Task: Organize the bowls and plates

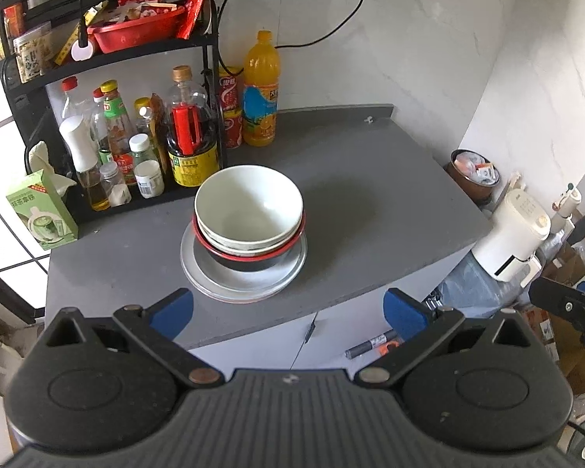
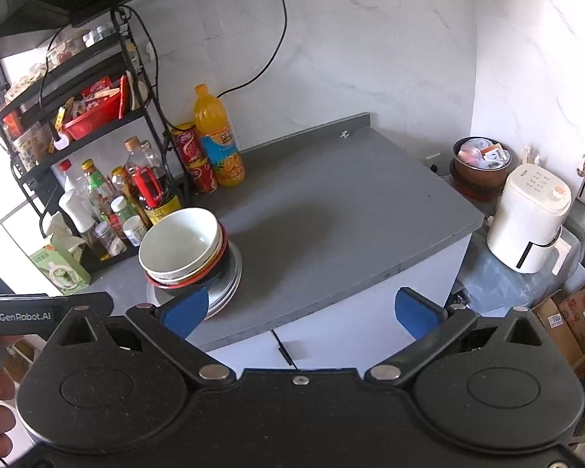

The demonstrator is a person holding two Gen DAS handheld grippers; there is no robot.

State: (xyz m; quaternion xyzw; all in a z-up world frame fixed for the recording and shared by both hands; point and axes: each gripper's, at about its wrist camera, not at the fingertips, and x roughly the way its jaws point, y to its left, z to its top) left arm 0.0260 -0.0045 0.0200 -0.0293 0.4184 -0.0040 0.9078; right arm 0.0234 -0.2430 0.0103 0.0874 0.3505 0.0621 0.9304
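A stack stands on the grey counter [image 1: 351, 202]: a white bowl [image 1: 249, 204] on top, nested in another white bowl, then a red-rimmed black bowl [image 1: 249, 259], all on a pile of grey plates [image 1: 243, 280]. The same stack shows in the right wrist view, with the white bowl [image 2: 179, 241] over the plates [image 2: 224, 288]. My left gripper [image 1: 288, 314] is open and empty, just in front of the stack at the counter's front edge. My right gripper [image 2: 300, 314] is open and empty, in front of and to the right of the stack.
A black rack [image 1: 109, 58] with sauce bottles and a red basket [image 1: 136, 31] stands at the back left. An orange juice bottle [image 1: 261, 89] and red cans [image 1: 230, 109] stand beside it. A green box [image 1: 41, 210] sits far left. A white appliance [image 2: 530, 222] stands right of the counter.
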